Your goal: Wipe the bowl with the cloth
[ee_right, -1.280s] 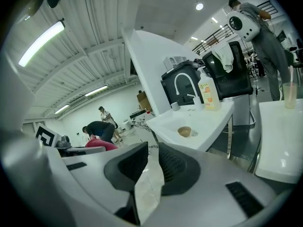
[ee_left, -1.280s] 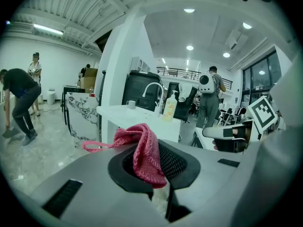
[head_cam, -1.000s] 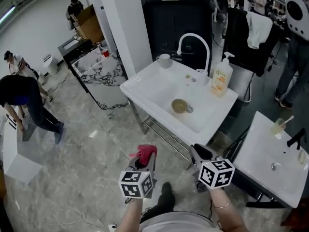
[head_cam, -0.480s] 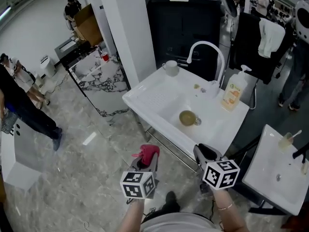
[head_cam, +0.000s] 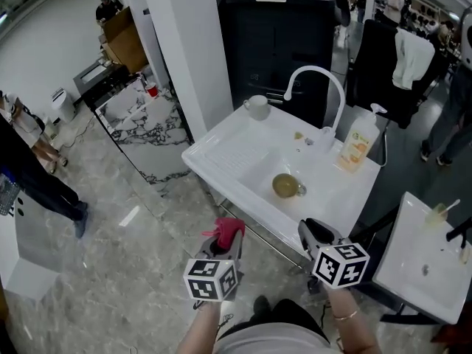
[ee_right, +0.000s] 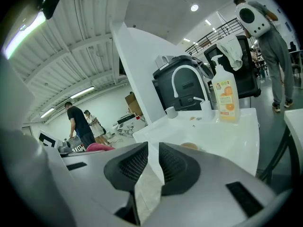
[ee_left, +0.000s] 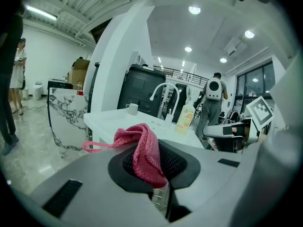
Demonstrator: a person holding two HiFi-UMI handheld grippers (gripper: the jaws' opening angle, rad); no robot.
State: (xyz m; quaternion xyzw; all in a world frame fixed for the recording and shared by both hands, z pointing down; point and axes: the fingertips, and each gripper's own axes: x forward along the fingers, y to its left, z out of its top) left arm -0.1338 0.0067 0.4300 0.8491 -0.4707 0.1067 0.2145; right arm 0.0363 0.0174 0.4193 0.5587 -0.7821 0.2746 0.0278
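A brownish bowl (head_cam: 285, 185) sits in the basin of the white sink (head_cam: 221, 150), ahead of both grippers and apart from them. My left gripper (head_cam: 221, 243) is shut on a pink cloth (head_cam: 226, 229), which bunches up over its pads (ee_left: 144, 150) with a loop hanging to the left. The right gripper (head_cam: 316, 231) is held level beside it, short of the sink's front edge. Its jaws (ee_right: 152, 162) stand a little apart with nothing between them. Past them, in the right gripper view, the bowl (ee_right: 189, 146) shows low in the basin.
A white curved faucet (head_cam: 317, 80), a soap bottle (head_cam: 356, 144) and a white cup (head_cam: 256, 106) stand along the sink's back rim. A second white basin (head_cam: 420, 249) is at the right. A white pillar (head_cam: 184, 43) and a marble counter (head_cam: 140, 116) lie left. People stand at the far left.
The head view has drawn nearer the sink, which sits more centred. Both grippers keep their places in the view, the cloth still in the left one. The person at left has slid out of frame.
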